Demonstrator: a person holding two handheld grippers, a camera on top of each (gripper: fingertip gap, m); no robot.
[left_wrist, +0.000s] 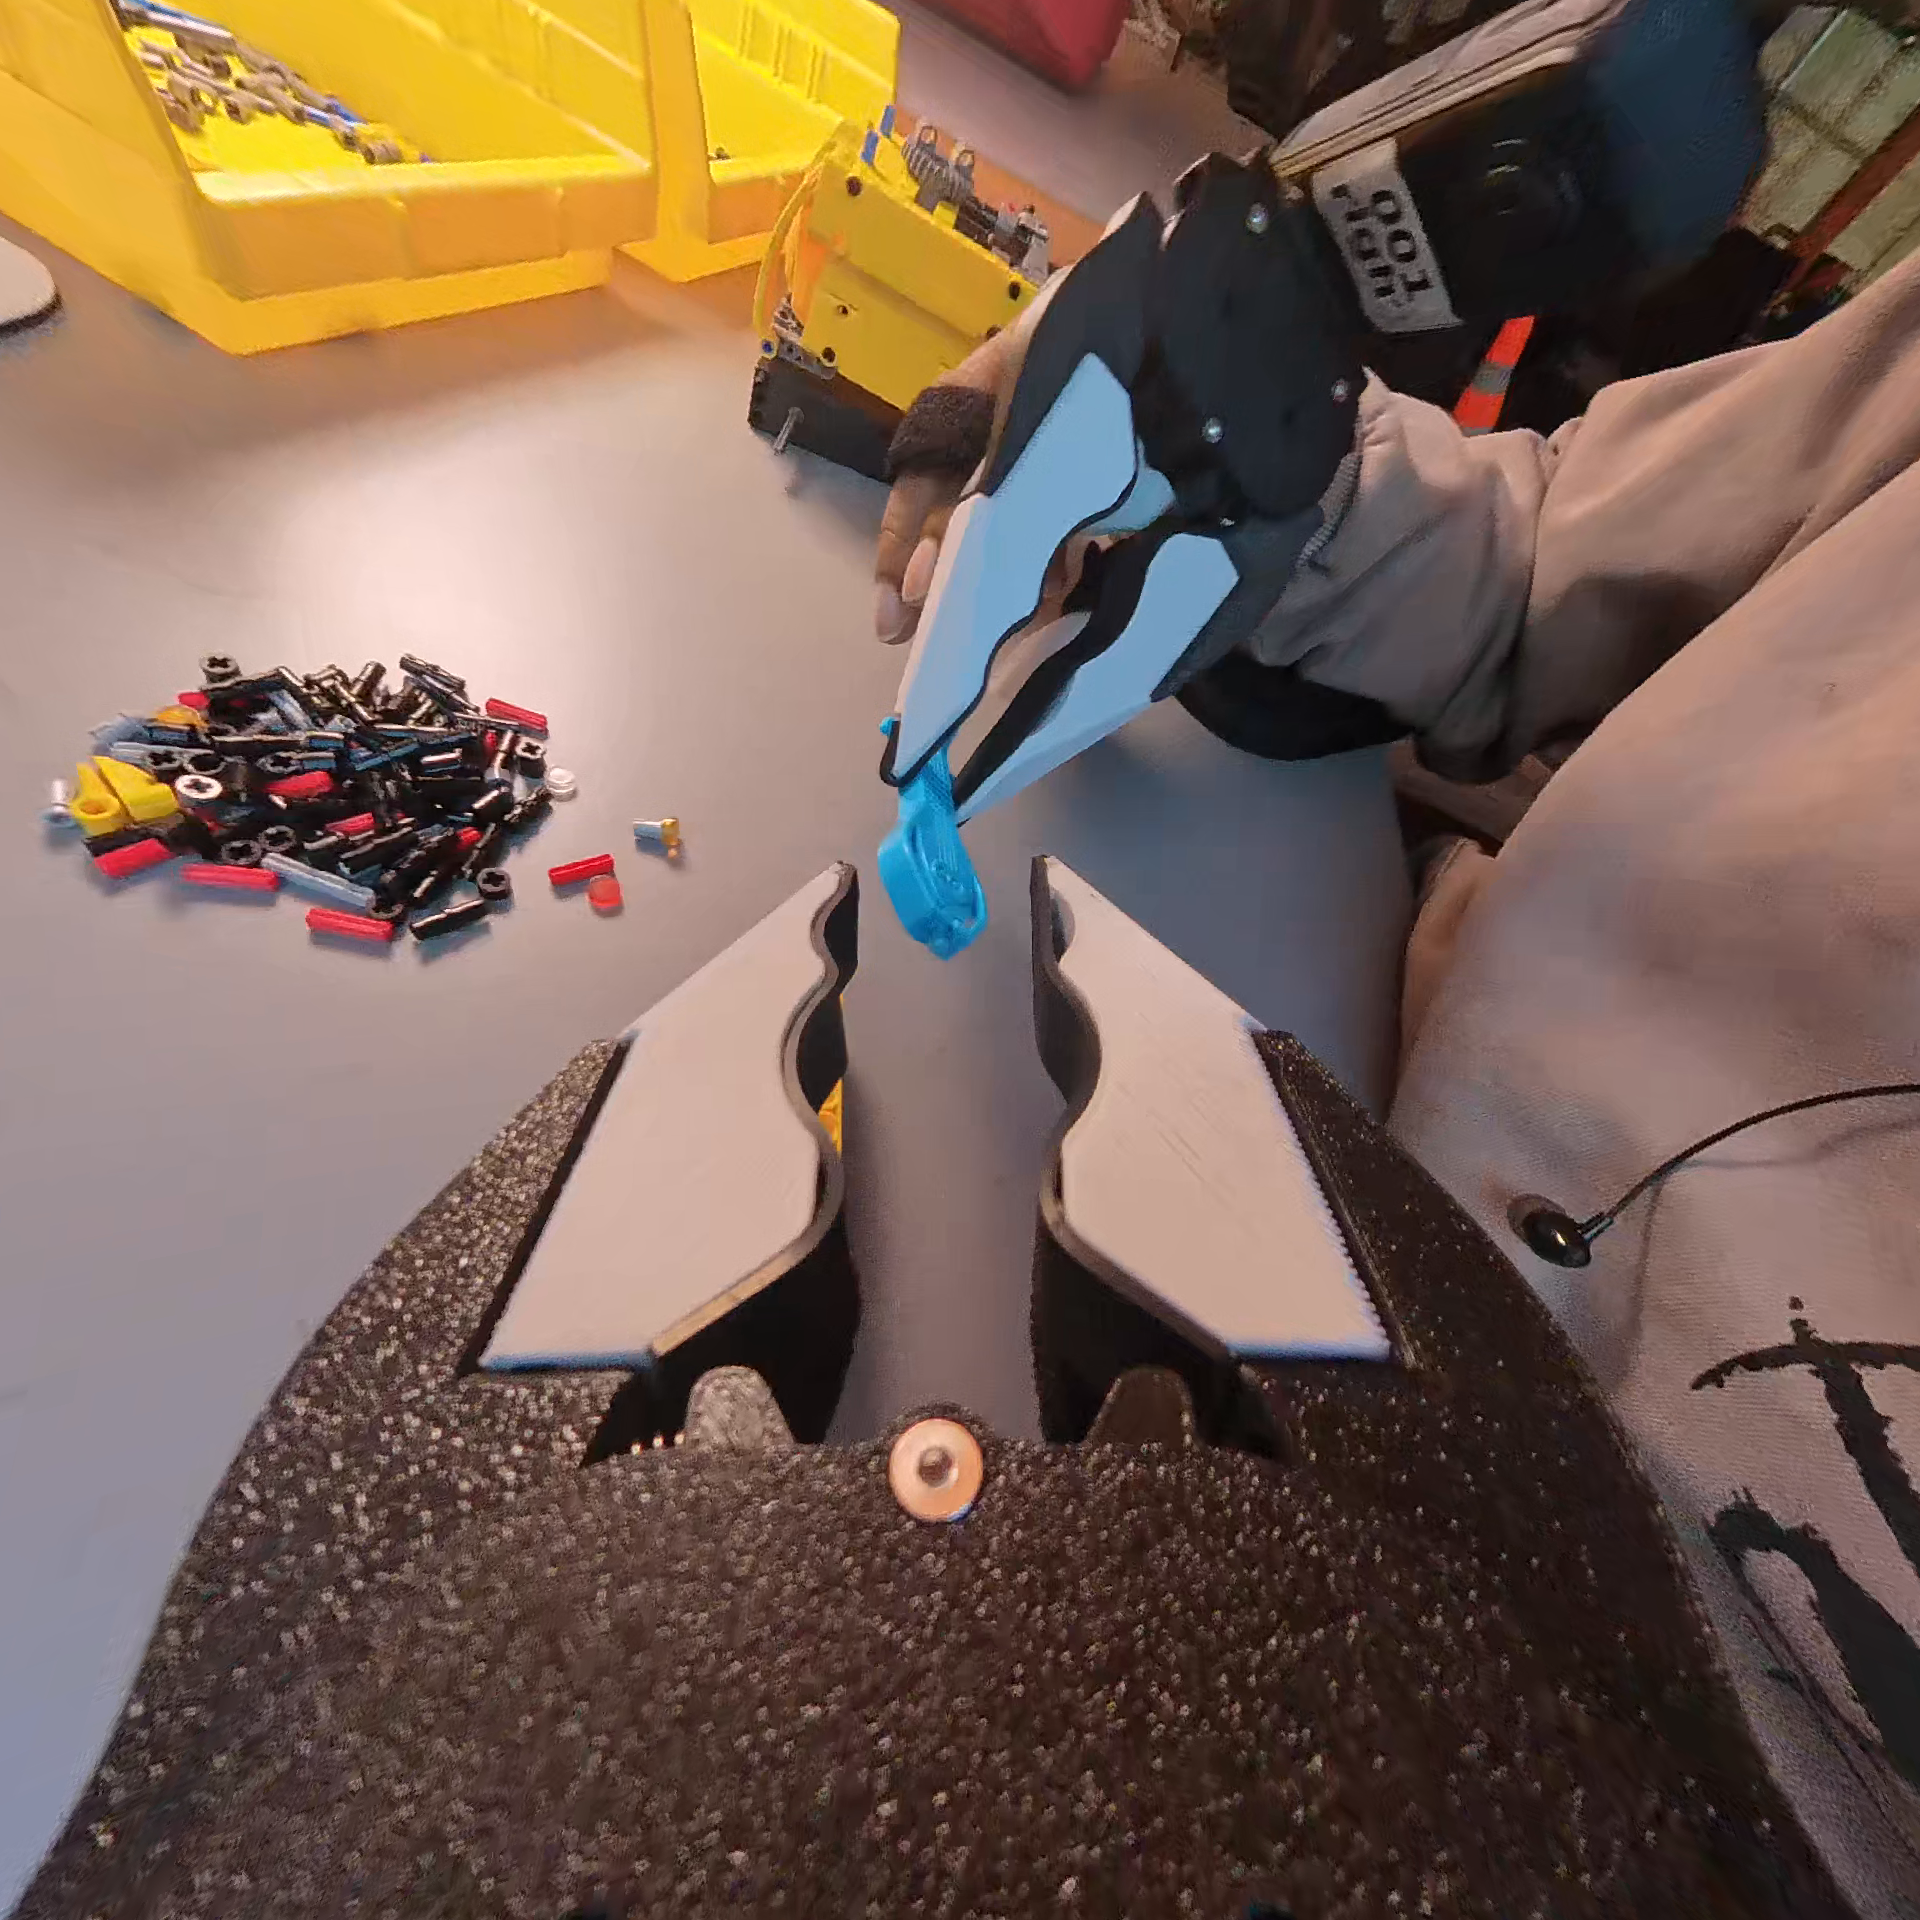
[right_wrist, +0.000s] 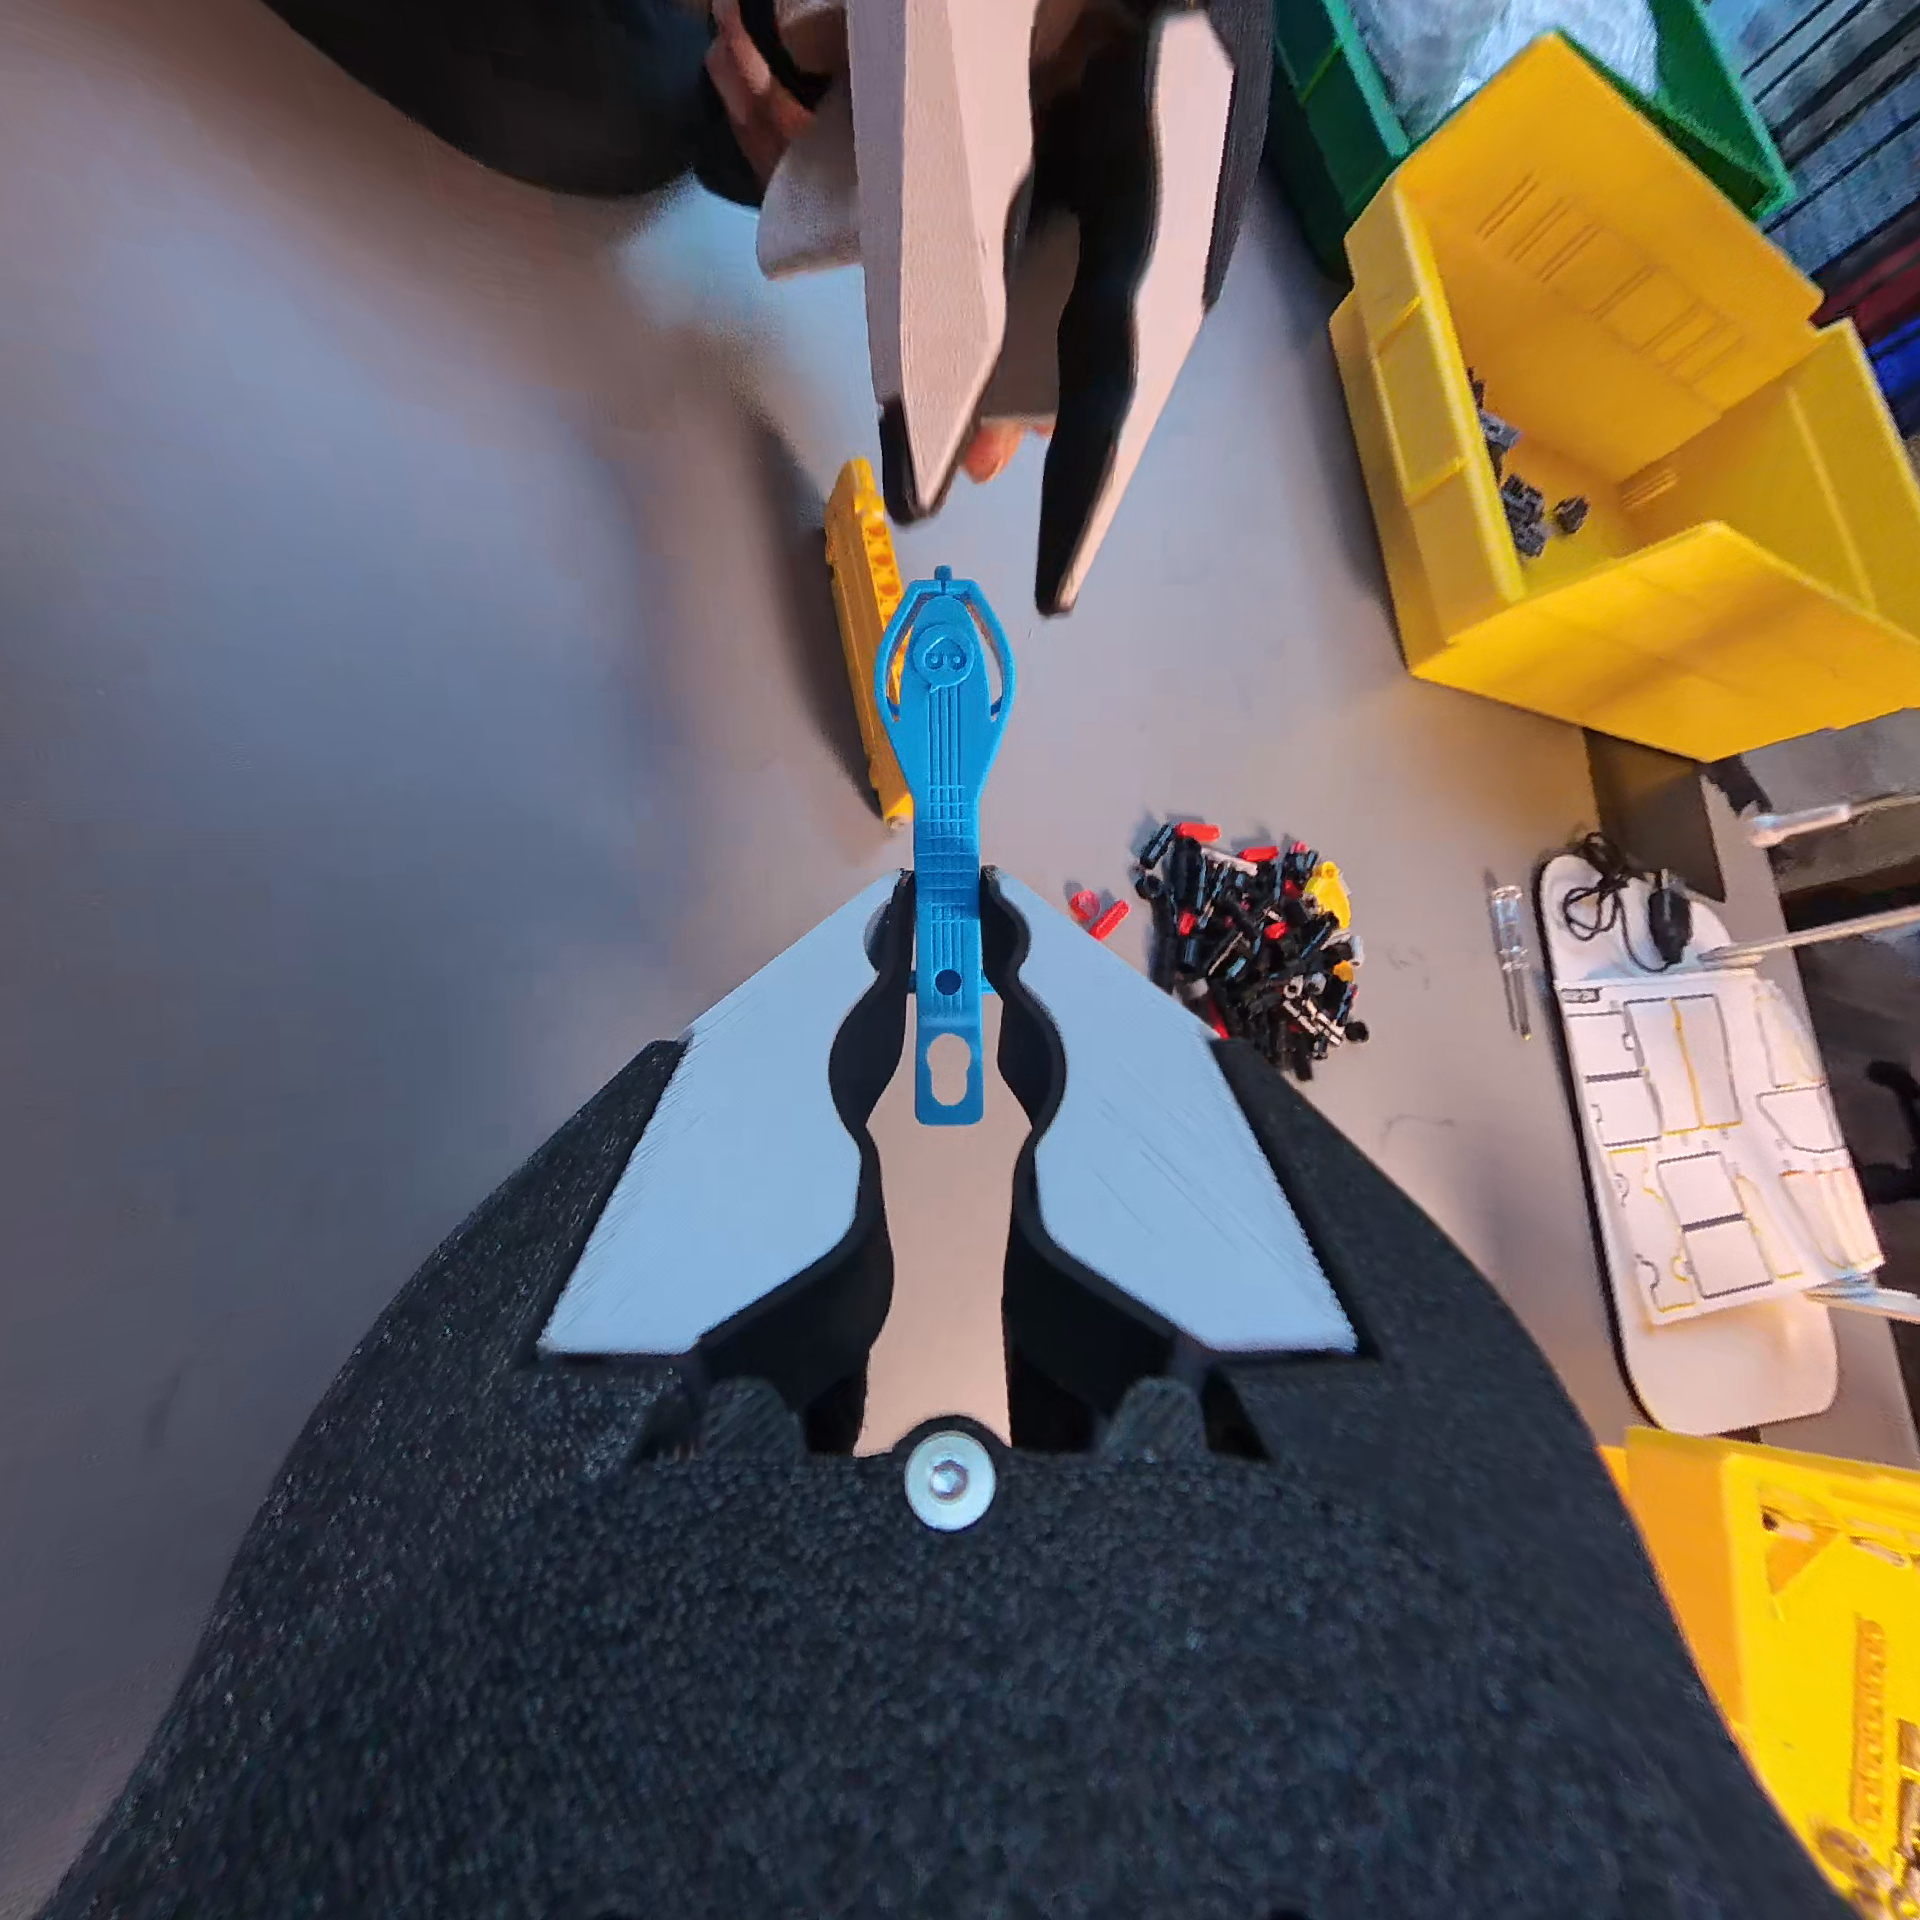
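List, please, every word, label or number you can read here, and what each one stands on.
I do not copy writing, so each line gives only its bearer.
Grey label on the right gripper: printed letters.
Beige garment: large black marks, cut off by the frame.
Printed sheet: too small to read.
Blue tool: embossed emblem, no words.

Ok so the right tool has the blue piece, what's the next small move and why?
Probably ease the open left tool forward around the blue piece's free end. The right tool is shut on its handle, and that end hangs just ahead of the left fingertips, above the table.
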